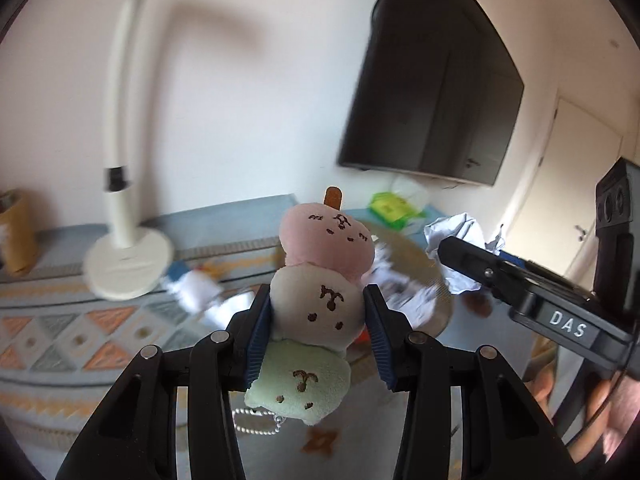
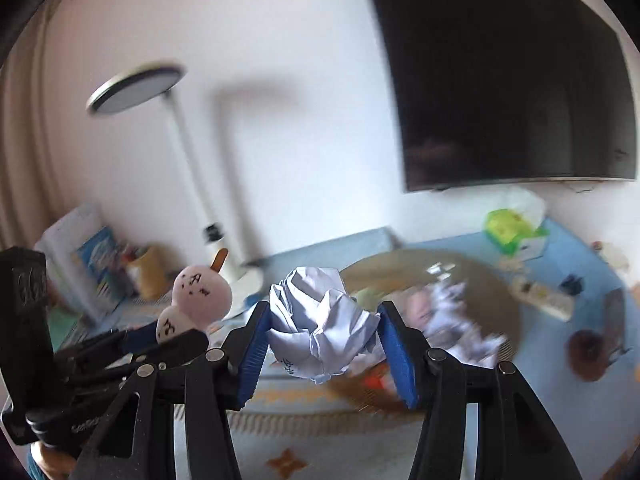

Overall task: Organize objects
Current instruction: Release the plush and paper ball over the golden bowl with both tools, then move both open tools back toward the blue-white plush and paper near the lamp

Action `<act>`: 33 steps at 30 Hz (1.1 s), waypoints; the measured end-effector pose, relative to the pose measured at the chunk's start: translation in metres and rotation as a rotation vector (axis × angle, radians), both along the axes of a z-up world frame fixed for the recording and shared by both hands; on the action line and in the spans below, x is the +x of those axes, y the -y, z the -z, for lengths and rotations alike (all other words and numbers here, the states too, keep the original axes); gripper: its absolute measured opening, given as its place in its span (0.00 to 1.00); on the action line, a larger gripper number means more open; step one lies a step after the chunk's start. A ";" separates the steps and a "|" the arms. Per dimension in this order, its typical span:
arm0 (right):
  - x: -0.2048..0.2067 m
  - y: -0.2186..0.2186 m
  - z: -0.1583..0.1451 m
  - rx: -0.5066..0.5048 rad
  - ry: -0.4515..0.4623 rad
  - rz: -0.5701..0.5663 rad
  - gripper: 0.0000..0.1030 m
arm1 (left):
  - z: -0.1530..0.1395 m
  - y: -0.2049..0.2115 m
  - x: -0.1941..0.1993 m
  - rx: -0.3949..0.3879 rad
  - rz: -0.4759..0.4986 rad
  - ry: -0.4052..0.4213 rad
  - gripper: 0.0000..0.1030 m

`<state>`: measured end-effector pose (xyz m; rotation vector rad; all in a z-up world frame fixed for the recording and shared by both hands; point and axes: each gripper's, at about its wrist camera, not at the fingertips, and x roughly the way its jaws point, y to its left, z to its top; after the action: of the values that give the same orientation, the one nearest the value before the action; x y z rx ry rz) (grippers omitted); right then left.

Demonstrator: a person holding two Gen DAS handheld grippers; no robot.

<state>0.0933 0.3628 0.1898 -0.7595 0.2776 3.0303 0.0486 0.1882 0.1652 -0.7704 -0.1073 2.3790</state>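
My left gripper (image 1: 318,312) is shut on a plush dango toy (image 1: 320,300) with pink, cream and green balls and a brown stick tip, held up above the floor. A bead chain hangs from its green end. My right gripper (image 2: 325,330) is shut on a crumpled ball of white paper (image 2: 322,324), also lifted. In the right wrist view the plush toy (image 2: 200,292) and the left gripper show at the left. In the left wrist view the right gripper's black body and the paper ball (image 1: 460,248) appear at the right.
A round woven mat (image 2: 460,280) on the floor carries more crumpled paper. A white floor lamp (image 1: 124,240) stands on a patterned rug (image 1: 80,336). A dark TV (image 1: 432,92) hangs on the wall. A green box (image 2: 508,226) and small items lie on the blue mat.
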 end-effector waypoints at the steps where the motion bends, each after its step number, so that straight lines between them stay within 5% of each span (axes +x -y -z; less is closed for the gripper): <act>1: -0.006 -0.010 -0.001 0.002 0.009 0.034 0.51 | 0.003 -0.016 -0.013 0.003 0.010 0.016 0.41; 6: -0.050 -0.052 0.025 -0.038 0.125 0.120 0.52 | 0.042 -0.067 -0.055 -0.003 0.043 0.093 0.44; 7: -0.059 -0.059 0.033 -0.055 0.144 0.129 0.56 | 0.049 -0.073 -0.060 -0.003 0.040 0.104 0.49; 9: -0.075 -0.072 0.047 -0.073 0.189 0.151 0.66 | 0.061 -0.080 -0.071 -0.017 0.010 0.132 0.77; 15: -0.073 -0.084 0.069 -0.037 0.248 0.187 0.67 | 0.067 -0.047 -0.073 0.012 -0.031 0.163 0.82; 20: -0.054 -0.041 0.045 0.015 0.189 0.112 0.73 | 0.051 0.019 -0.046 0.014 -0.174 0.099 0.89; 22: -0.042 -0.011 0.032 0.024 0.135 0.048 0.92 | 0.046 0.055 -0.033 0.027 -0.251 0.085 0.94; 26: -0.022 0.046 0.023 0.051 0.056 -0.055 0.93 | 0.050 0.109 -0.019 -0.018 -0.398 0.062 0.98; 33: -0.037 0.127 0.111 -0.011 0.229 -0.216 0.92 | 0.112 0.151 -0.015 -0.132 -0.464 0.108 0.98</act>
<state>0.0558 0.2355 0.0784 -1.1997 0.2225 3.0950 0.0335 0.0376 0.0537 -1.0282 -0.1926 2.8004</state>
